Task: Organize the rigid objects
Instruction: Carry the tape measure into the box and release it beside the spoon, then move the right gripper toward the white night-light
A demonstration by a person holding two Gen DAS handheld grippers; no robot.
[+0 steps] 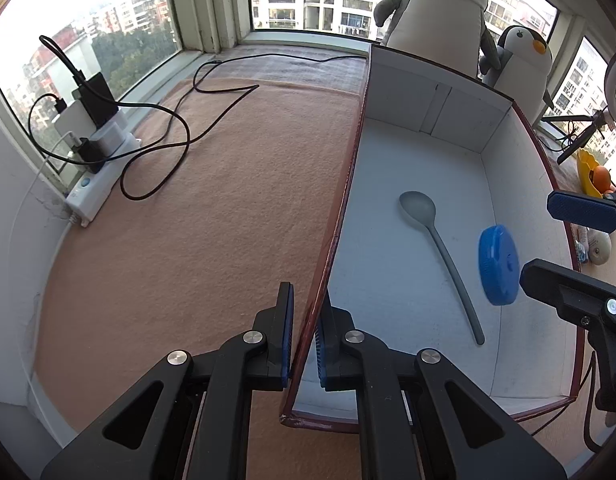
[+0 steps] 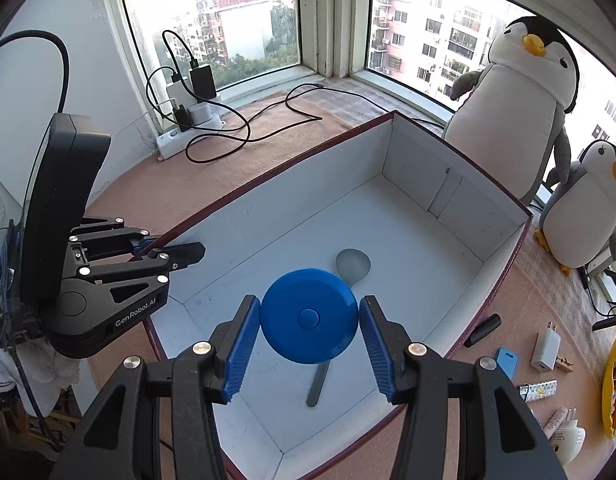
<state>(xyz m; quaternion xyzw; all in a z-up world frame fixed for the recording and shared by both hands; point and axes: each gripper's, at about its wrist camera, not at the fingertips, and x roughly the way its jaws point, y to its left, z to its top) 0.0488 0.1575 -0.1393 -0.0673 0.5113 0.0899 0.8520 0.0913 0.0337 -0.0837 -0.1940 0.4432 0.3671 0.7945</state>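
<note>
Hidden: the blue disc (image 2: pixel 309 315) covers the middle of the grey spoon (image 2: pixel 352 263); only bowl and handle end show.
Cut off: items right of the box (image 2: pixel 460 196) on the tabletop (image 2: pixel 211 184) are small and unclear.
Left tongs (image 1: pixel 305 336): nearly closed, pinching the box's left wall.
Right tongs (image 2: pixel 310 344): parted around the disc inside the box; slight gaps at both pads, so no grip.
</note>
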